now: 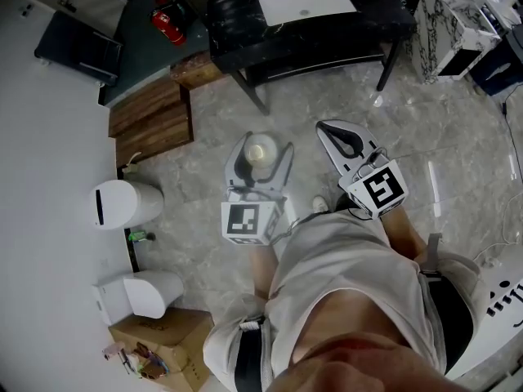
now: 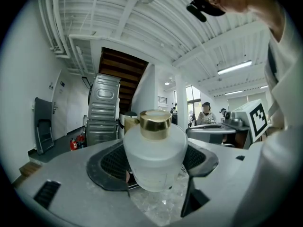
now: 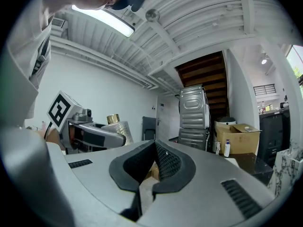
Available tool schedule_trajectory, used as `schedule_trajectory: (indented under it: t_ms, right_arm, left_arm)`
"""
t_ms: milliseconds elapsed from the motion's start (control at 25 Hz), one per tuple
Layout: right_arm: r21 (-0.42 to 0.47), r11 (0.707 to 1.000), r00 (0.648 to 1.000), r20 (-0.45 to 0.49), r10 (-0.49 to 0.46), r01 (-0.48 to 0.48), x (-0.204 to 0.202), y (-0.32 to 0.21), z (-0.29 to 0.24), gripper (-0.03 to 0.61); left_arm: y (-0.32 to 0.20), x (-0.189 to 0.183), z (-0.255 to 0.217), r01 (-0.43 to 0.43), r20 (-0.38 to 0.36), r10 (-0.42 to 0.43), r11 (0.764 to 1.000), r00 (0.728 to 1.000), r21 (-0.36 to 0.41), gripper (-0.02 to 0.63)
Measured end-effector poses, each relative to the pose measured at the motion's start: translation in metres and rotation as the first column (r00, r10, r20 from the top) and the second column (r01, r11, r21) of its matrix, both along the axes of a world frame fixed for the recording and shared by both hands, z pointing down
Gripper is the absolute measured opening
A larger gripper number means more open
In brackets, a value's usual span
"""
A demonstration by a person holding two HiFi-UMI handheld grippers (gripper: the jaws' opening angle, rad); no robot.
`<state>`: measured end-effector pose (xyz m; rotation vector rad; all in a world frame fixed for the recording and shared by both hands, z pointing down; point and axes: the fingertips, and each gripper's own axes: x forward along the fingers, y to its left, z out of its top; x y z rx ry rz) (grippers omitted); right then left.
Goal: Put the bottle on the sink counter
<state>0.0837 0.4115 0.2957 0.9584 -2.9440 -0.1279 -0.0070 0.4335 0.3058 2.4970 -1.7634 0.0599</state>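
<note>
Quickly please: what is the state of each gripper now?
Left gripper: closed on the frosted bottle.
Right gripper: closed, holding nothing.

Bright, even indoor light fills all three views. A ceiling strip light (image 3: pixel 102 20) glares white in the right gripper view, and a window (image 2: pixel 193 94) blows out behind the sharply focused bottle (image 2: pixel 154 150). Both gripper views bend hard towards black corners. The glossy floor (image 1: pixel 458 137) carries pale reflections
</note>
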Motion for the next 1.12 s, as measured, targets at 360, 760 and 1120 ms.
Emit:
schedule_trajectory:
  t_ms: [360, 760, 1120]
  right_arm:
    - [-0.028, 0.999, 0.999, -0.031, 0.03, -0.03, -0.008, -0.018, 0.007, -0.003]
    - [-0.046, 0.999, 0.999, -0.03, 0.024, -0.026, -0.006, -0.06, 0.015, -0.002]
    - [-0.055, 0.998, 1.0, -0.015, -0.001, 0.0, -0.013, -0.115, 0.018, -0.003]
  left_arm:
    - [-0.021, -0.01, 0.004, -0.027, -0.027, 0.027, 1.0, 0.999, -0.009, 0.328]
    - [-0.061, -0.008, 0.01, -0.014, -0.032, 0.013, 1.0, 0.999, -0.014, 0.328]
    - [-0.115, -0.01, 0.014, -0.006, -0.016, 0.006, 1.0, 1.0, -0.023, 0.328]
